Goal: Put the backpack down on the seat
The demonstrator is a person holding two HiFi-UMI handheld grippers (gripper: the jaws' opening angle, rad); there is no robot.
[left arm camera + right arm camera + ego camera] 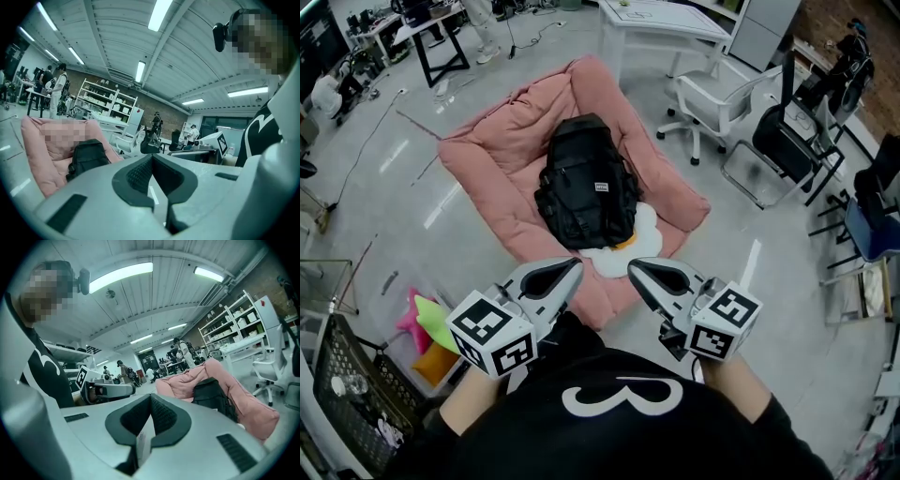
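The black backpack (586, 183) lies flat on the pink floor-cushion seat (487, 159), its lower end over a white egg-shaped pad (633, 248). Both grippers hover close to the person's chest, short of the seat's near edge and clear of the backpack. My left gripper (575, 266) is shut with nothing in it, and so is my right gripper (635, 266). In the left gripper view the backpack (89, 157) rests against the seat (40, 164), beyond the closed jaws (152, 161). The right gripper view has the backpack (213, 394) on the seat (255, 416), past its closed jaws (151, 404).
A white office chair (712, 103) and a black chair (787, 141) stand right of the seat, and a white table (661, 23) behind it. A black crate (347, 394) and bright pink and yellow items (427, 328) sit at the near left. People stand far back (58, 89).
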